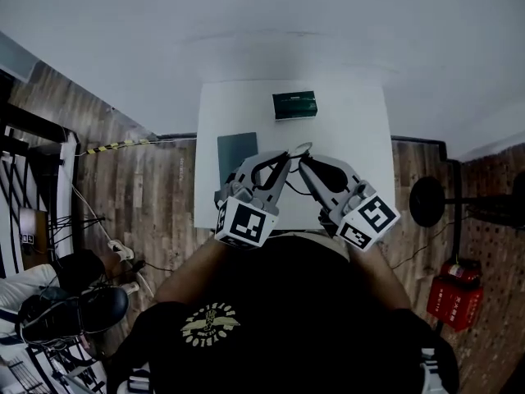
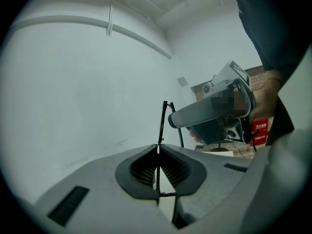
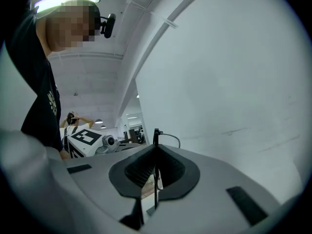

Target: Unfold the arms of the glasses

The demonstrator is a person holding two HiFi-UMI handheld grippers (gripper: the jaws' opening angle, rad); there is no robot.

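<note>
- dark green box [image 1: 294,105] sits at top centre of the frame, on the far part of the table, well apart from both tools.
- grey flat pad [image 1: 235,154] lies left of centre, just beside the left gripper [image 1: 284,159], and that tool's body hides its lower right corner.
- glasses [image 1: 301,148] are held up over mid table, between the two tool tips. The frame is thin and black and is mostly covered by the tools in the head view.
- left gripper: jaws pinched narrow on a thin black arm of the glasses, which sticks up past the tips in its own view.
- right gripper [image 1: 303,163]: jaws also pressed together, clamped on another thin black part of the frame. A wire rim curves off to the right in its view.
- tools point at each other, tips near, and each shows in the other's view.
- person's dark shirt [image 1: 287,318] fills the bottom centre.
- white table [image 1: 361,138] stands against a white wall [image 1: 246,15].
- wood plank floor [image 1: 156,195] on both sides.
- cables [image 1: 90,212] and a yellow-black strip [image 1: 115,146] at left.
- black round stand base [image 1: 426,202] at right, red canister [image 1: 454,300] at lower right.
</note>
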